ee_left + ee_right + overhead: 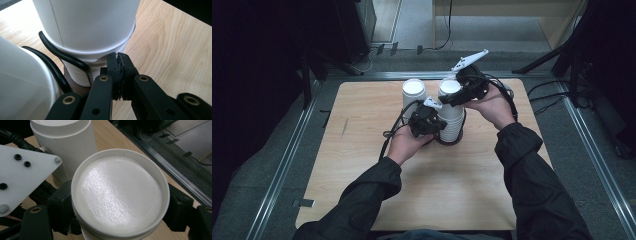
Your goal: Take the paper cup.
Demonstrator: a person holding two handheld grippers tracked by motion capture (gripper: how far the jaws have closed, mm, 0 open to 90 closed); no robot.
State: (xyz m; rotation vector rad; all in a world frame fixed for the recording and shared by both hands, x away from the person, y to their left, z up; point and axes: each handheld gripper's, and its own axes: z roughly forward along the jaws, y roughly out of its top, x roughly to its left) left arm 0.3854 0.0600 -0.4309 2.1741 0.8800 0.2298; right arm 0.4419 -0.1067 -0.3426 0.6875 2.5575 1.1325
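Observation:
Two stacks of upturned white paper cups stand at the table's far middle: a left stack (414, 92) and a right stack (452, 117). The right stack sits in a black wire ring (447, 142). My right gripper (452, 98) reaches in from the right, its jaws shut on either side of the stack's top cup (117, 195). My left gripper (117, 62) is shut, its tips against the rim low on the right stack (95, 22), with nothing seen between them. In the high view the left gripper (438, 125) is at the stack's lower left side.
The wooden table (362, 165) has metal rails along its left and right sides. A black wire loop (65, 56) curves round the stack's base. The left gripper's pale plate (22, 175) lies close beside the top cup. Cables trail behind the table.

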